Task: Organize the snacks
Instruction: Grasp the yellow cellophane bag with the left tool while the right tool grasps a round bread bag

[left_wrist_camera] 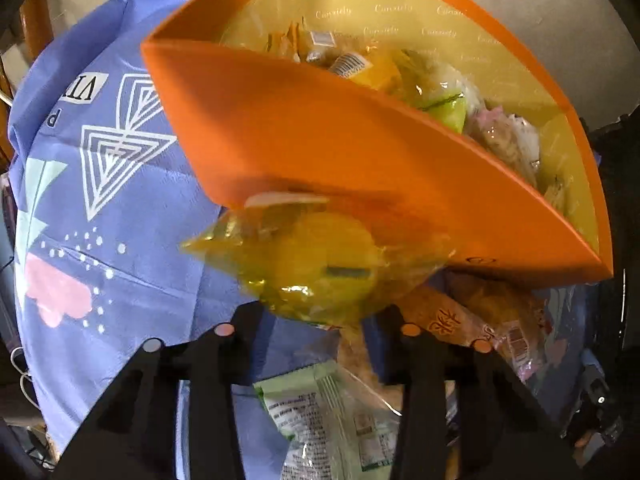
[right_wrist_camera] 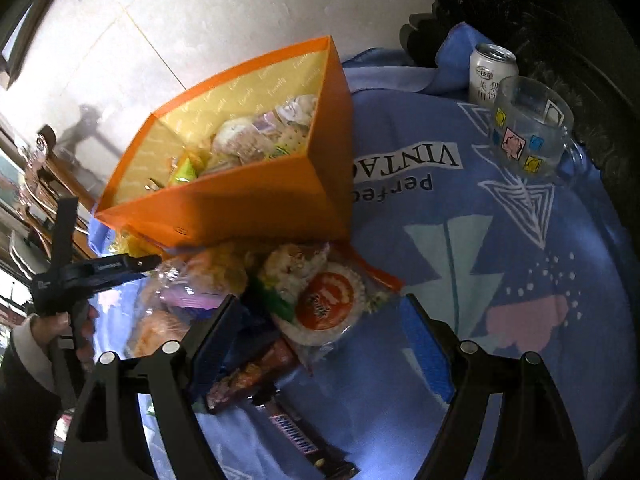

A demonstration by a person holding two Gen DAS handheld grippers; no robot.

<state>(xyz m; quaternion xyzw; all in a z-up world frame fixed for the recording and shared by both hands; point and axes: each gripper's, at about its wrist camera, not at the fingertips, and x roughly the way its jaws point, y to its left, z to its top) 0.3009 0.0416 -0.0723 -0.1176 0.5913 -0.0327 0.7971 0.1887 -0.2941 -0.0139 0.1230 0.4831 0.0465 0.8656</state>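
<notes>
Pick step w/ pile half-sorted: left gripper (left_wrist_camera: pixel 316 320) pinches yellow snack pack (left_wrist_camera: pixel 316 264), needs lift into orange box (left_wrist_camera: pixel 304 136); right gripper (right_wrist_camera: pixel 320 320) gapes empty over the rest.

We are seeing one orange box (right_wrist_camera: pixel 256 200), one can (right_wrist_camera: pixel 490 74), one glass mug (right_wrist_camera: pixel 532 128), one blue cloth (right_wrist_camera: pixel 500 280), one Snickers bar (right_wrist_camera: pixel 298 438) and two grippers (left_wrist_camera: pixel 316 330) (right_wrist_camera: pixel 320 320).

Yellow snack packet (left_wrist_camera: pixel 316 264) between left tongs (left_wrist_camera: pixel 316 330), beside orange box (left_wrist_camera: pixel 320 140).
</notes>
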